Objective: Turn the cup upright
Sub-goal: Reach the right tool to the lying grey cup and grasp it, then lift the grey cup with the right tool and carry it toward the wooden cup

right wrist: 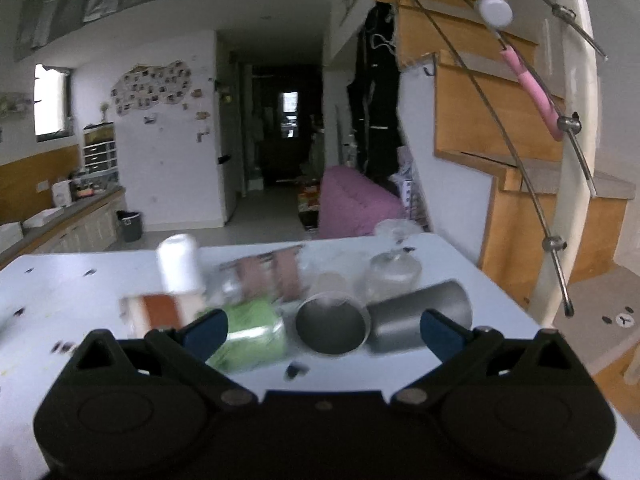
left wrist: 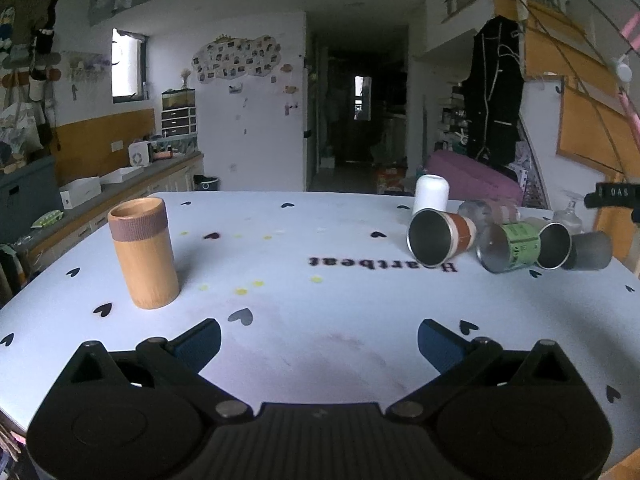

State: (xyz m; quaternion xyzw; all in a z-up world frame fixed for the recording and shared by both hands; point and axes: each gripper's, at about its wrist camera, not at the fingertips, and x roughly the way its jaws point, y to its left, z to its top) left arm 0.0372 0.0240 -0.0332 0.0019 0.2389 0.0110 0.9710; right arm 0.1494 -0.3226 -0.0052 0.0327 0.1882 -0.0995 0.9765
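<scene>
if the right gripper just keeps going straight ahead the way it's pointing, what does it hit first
Probably the open-mouthed metal cup lying on its side, roughly centred ahead of the open right gripper. The picture is blurred, so depth is uncertain.

Bamboo cup [left wrist: 143,252]: matt wood grain, ribbed mauve band near rim. Orange-banded cup [left wrist: 438,235] and green-labelled cup [left wrist: 508,246]: brushed metal inside, dull sheen. Grey cup [right wrist: 416,320]: matt, smooth. White cup [left wrist: 431,194]: smooth, satin, looks plastic. Tablecloth [left wrist: 320,344]: smooth white sheet, printed hearts. Left gripper [left wrist: 319,340] pads [left wrist: 200,342]: blue, fine-textured; black matt plastic body.
</scene>
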